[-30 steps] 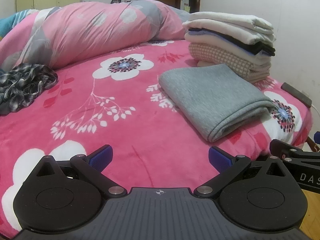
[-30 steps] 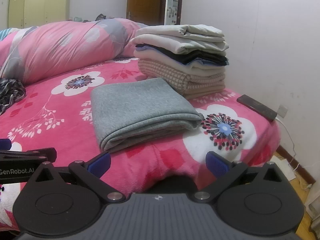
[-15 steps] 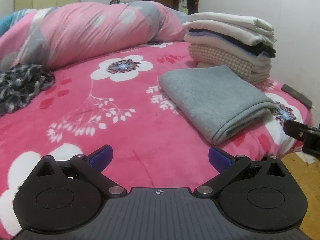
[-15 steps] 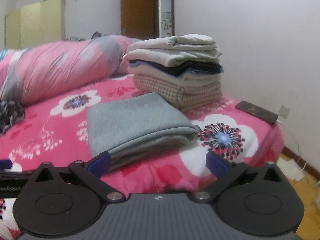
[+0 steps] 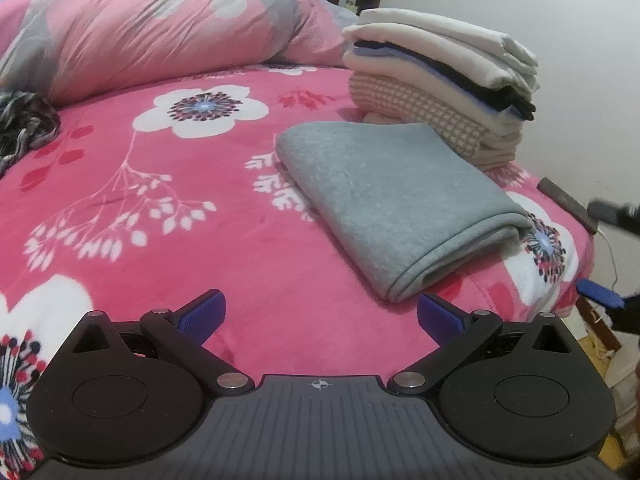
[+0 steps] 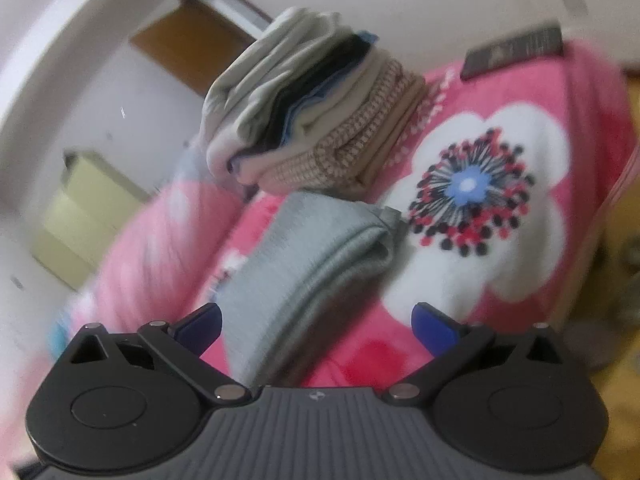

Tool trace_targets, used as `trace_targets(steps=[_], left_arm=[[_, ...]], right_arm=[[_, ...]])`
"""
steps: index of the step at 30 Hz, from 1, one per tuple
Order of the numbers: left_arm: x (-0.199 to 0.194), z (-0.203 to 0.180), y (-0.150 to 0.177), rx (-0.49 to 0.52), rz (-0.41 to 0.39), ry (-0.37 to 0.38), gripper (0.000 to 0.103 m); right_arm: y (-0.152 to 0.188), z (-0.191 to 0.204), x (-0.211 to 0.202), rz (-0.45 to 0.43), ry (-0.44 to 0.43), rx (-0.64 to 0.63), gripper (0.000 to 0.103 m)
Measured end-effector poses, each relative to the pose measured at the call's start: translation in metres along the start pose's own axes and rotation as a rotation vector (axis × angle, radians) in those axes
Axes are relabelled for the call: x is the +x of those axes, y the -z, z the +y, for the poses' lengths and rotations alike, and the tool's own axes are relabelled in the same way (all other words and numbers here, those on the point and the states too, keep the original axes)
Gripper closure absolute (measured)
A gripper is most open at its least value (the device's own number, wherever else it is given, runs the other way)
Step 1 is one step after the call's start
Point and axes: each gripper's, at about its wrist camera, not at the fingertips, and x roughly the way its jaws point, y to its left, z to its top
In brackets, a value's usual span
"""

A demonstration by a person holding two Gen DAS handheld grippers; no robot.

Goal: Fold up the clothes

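A folded grey garment lies on the pink flowered bed, in front of a stack of folded clothes. My left gripper is open and empty, low over the bed's near edge, short of the grey garment. My right gripper is open and empty, rolled to one side, with the grey garment's folded edge just ahead between its fingers. The stack shows behind it. Part of the right gripper shows at the right edge of the left wrist view.
A rolled pink duvet lies across the back of the bed. A crumpled plaid garment sits at the far left. A dark phone lies at the bed's right edge by the white wall. Wooden floor is to the right.
My right gripper has rolled sharply and moved closer to the grey garment's folded edge; its view is blurred. My left gripper has edged forward over the bed. Both stay open.
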Motion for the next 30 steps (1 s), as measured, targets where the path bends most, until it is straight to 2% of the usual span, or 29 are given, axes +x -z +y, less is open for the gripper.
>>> trace_targets(steps=[4,7,9,11,15,18,22,24,27,30], left_arm=[[0.005,-0.005,-0.007,0.036,-0.034,-0.022,0.000],[0.012,-0.008,-0.019,0.061,-0.066,-0.029,0.000],[0.017,-0.011,-0.028,0.086,-0.082,-0.037,0.000],[0.022,-0.015,-0.038,0.111,-0.105,-0.043,0.000],[0.036,-0.022,-0.065,0.146,-0.161,-0.013,0.000],[0.056,-0.040,-0.085,0.230,-0.198,0.036,0.000],[0.092,-0.075,-0.103,0.363,-0.243,0.081,0.000],[0.112,-0.089,-0.110,0.407,-0.246,0.097,0.001],[0.142,-0.111,-0.117,0.460,-0.234,0.125,0.005],[0.171,-0.131,-0.125,0.505,-0.218,0.143,0.009]], right_arm=[[-0.013,-0.007,0.018,0.013,-0.033,0.029,0.000],[-0.021,-0.013,0.039,0.043,-0.051,0.065,0.004],[-0.027,-0.018,0.053,0.065,-0.046,0.099,0.018],[-0.034,-0.015,0.058,0.045,-0.030,0.083,0.022],[-0.057,-0.002,0.062,-0.069,0.061,-0.097,0.024],[-0.081,-0.004,0.082,-0.099,0.151,-0.232,0.026],[-0.114,-0.017,0.120,-0.080,0.248,-0.385,0.035],[-0.125,-0.021,0.141,-0.064,0.270,-0.477,0.045],[-0.138,-0.023,0.175,-0.025,0.297,-0.617,0.053],[-0.152,-0.027,0.206,0.036,0.329,-0.686,0.059]])
